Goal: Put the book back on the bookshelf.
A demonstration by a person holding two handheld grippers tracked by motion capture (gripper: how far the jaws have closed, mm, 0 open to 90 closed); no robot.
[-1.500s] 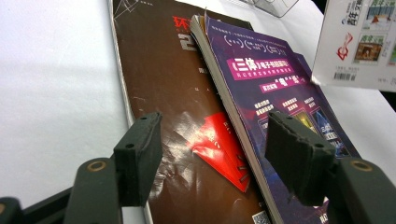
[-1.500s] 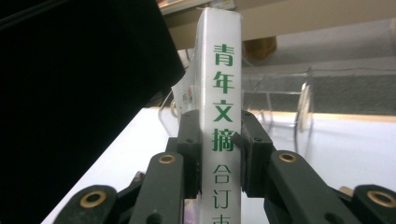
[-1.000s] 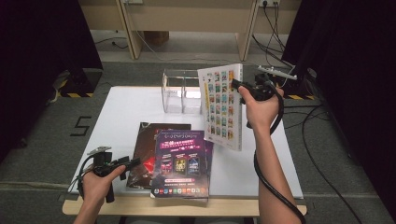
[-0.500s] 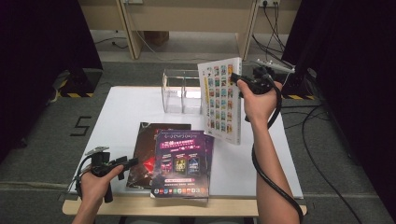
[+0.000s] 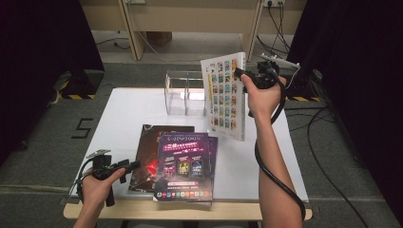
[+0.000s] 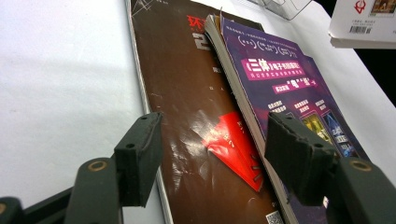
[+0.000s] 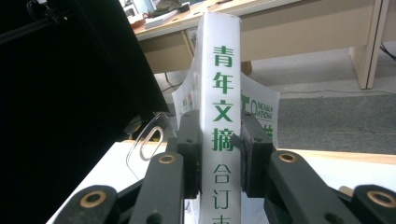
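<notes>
The high view looks forward and down on the white table point(image 5: 128, 114) from above its near edge, far enough to take in the floor beyond; the left gripper view sits low, just above the table point(image 6: 56, 70), very near the purple magazine point(image 6: 289, 84) that the high view point(image 5: 184, 164) shares. The right gripper view looks level from the table's far side, hard against the white book point(image 7: 219, 93); the high view point(image 5: 224, 95) shares it.

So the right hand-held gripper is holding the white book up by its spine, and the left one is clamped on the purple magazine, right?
Not quite. The left hand-held gripper is open, its jaws apart over the brown magazine beside the purple magazine, as the left gripper view shows. The right hand-held gripper does hold the white book by its spine.
</notes>
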